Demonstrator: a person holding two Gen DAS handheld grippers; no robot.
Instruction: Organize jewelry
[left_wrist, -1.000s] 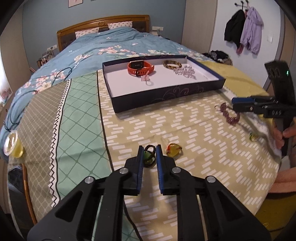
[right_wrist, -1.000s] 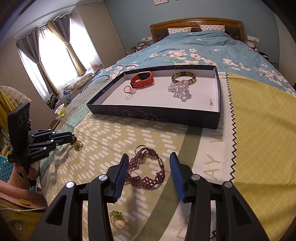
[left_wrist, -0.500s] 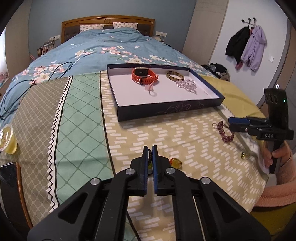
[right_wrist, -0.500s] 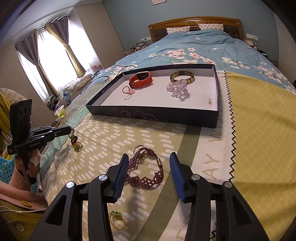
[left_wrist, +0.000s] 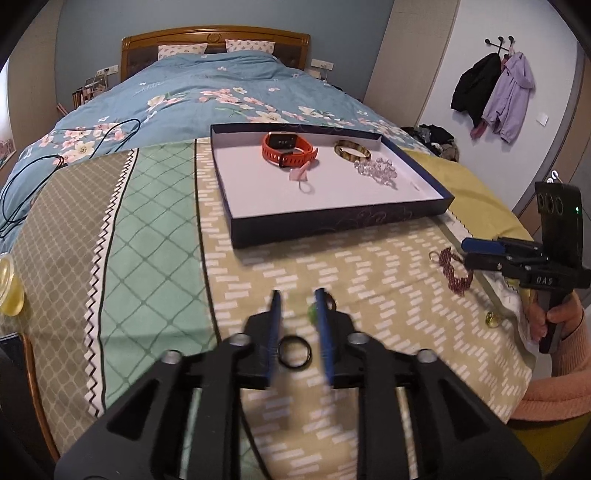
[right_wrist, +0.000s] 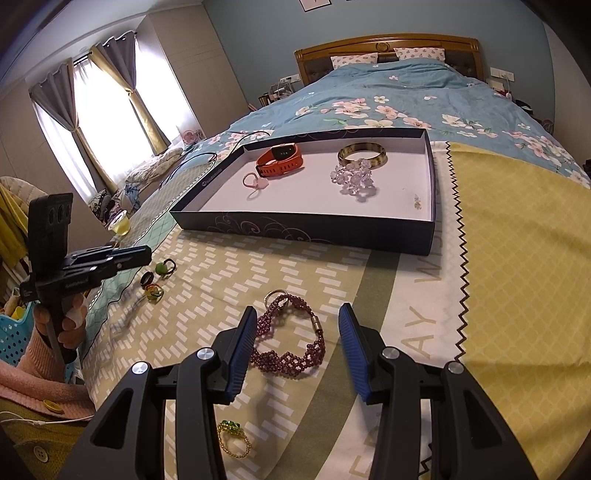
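Observation:
A dark blue tray (left_wrist: 332, 225) (right_wrist: 295, 229) on the bed holds an orange watch (left_wrist: 288, 149) (right_wrist: 280, 160), a bangle (left_wrist: 352, 151), a crystal bracelet (right_wrist: 352, 179) and a pink ring (left_wrist: 301, 177). My left gripper (left_wrist: 297, 306) is open and blurred, held above the bedspread; a black ring (left_wrist: 294, 352) lies between its fingers and a green ring (right_wrist: 162, 266) is at the right finger. My right gripper (right_wrist: 297, 336) is open around a purple beaded bracelet (right_wrist: 291, 341) (left_wrist: 452, 271).
A yellow ring (right_wrist: 153, 291) and a dark ring (right_wrist: 147, 277) lie near the green one. A gold beaded ring with a green stone (right_wrist: 231, 439) lies under the right gripper. A black cable (left_wrist: 55, 162) lies on the blue quilt. A cup (right_wrist: 120, 223) stands at the bed's left edge.
My left gripper was shut on a ring half a second ago; it has opened and the black ring now lies loose between its fingers. My right gripper stayed open around the bracelet.

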